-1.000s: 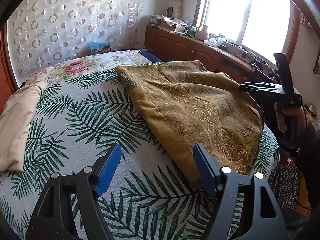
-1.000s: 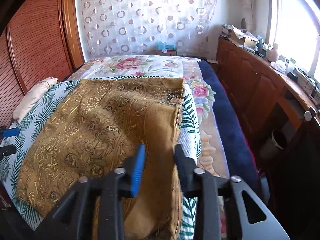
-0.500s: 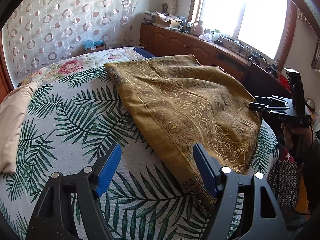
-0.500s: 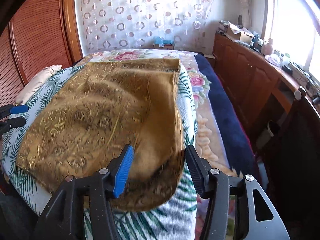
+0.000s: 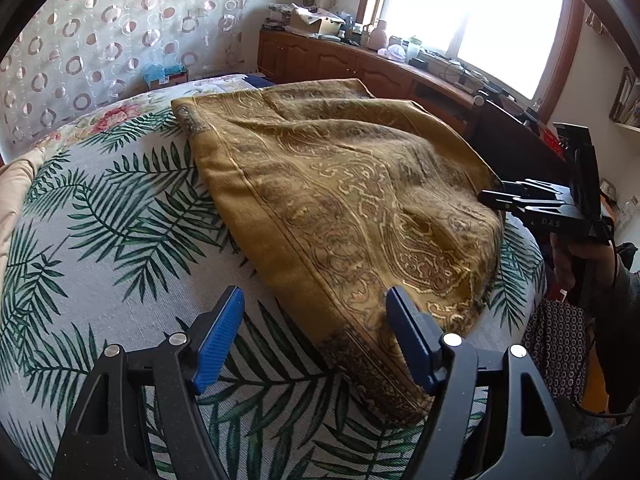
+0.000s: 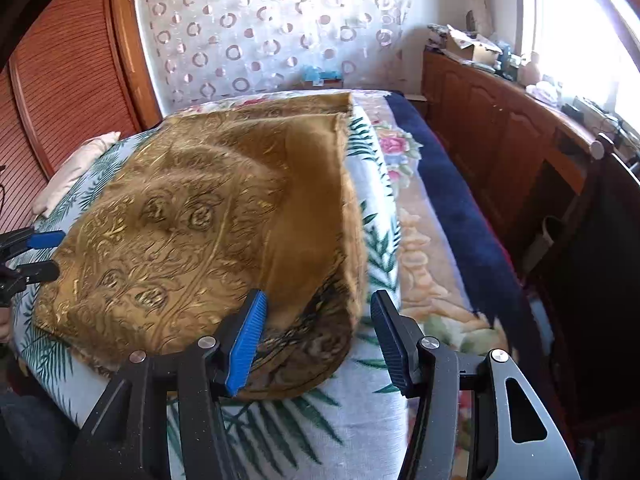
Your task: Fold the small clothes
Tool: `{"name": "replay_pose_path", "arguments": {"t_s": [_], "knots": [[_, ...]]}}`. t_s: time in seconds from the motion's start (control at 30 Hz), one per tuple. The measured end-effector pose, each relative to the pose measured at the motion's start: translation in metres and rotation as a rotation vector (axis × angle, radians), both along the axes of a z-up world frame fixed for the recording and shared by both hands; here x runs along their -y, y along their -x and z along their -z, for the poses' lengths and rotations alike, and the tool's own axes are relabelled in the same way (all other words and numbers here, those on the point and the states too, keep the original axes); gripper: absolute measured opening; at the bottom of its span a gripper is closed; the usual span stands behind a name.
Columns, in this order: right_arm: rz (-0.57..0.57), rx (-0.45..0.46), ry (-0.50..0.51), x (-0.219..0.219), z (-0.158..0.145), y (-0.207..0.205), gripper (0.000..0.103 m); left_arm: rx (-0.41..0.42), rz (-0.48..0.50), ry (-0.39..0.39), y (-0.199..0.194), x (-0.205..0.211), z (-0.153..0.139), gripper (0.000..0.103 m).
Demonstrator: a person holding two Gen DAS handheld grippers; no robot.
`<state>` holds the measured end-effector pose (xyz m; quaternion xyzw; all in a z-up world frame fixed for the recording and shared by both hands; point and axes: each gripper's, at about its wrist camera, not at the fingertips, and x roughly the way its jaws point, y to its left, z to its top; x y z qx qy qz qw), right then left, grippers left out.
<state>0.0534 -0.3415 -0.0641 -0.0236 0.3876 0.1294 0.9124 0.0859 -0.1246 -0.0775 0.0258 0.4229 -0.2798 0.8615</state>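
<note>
Now that the right gripper (image 6: 318, 338) has just spread its fingers off the gold cloth (image 6: 192, 232), both grippers gape empty.

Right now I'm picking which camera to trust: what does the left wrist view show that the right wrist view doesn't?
Only the left wrist view: the hand holding the right gripper. Only the right wrist view: the slatted wooden wardrobe and the navy blanket edge. Both: the gold patterned cloth on the palm-leaf bedspread, with both grippers open at its near corners.
</note>
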Motion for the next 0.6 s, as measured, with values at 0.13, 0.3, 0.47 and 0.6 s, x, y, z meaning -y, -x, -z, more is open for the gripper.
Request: {"name": "replay_pose_path", "arguments": {"t_s": [0.13, 0.3, 0.47, 0.6], "knots": [[-0.013, 0.003, 0.0, -0.002, 0.002, 0.006, 0.056, -0.041, 0.024, 0.025, 0.003, -0.001, 0.004, 0.054], [-0.022, -0.009, -0.007, 0.001, 0.001, 0.007, 0.053, -0.051, 0.036, 0.022, 0.011, 0.0, 0.008, 0.043], [-0.064, -0.024, -0.033, -0.004, -0.001, 0.008, 0.028, -0.076, 0.059, 0.038, 0.018, -0.002, 0.008, 0.029], [-0.067, -0.031, -0.084, 0.0, 0.001, 0.005, 0.011, -0.086, 0.063, 0.08, 0.018, -0.004, 0.006, 0.008]]}}
